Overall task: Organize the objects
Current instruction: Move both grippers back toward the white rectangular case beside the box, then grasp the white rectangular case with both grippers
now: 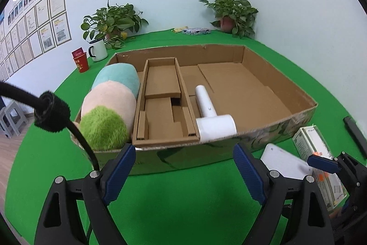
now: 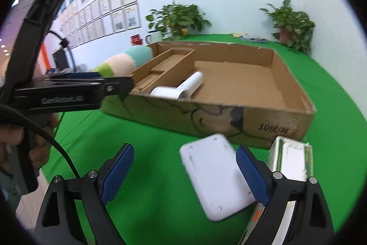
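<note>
Fuzzy plush toy (image 1: pixel 110 107), corrugated cardboard box (image 1: pixel 275 130)

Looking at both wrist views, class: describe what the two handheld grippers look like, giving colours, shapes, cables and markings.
Each gripper is black plastic with two triangular cut-out fingers, silver pivot bolts and ribbed blue pads. The left gripper, seen side-on, has a pistol-style handle, pale lettering too blurred to read, and a black cable bound with a fuzzy black strap.

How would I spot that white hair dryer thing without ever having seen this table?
Find the big shallow cardboard box on the green table. Inside, at its near wall, right of the cardboard insert, lies the white hair dryer, the only hard white item inside; the neighbouring toy is plush.
</note>
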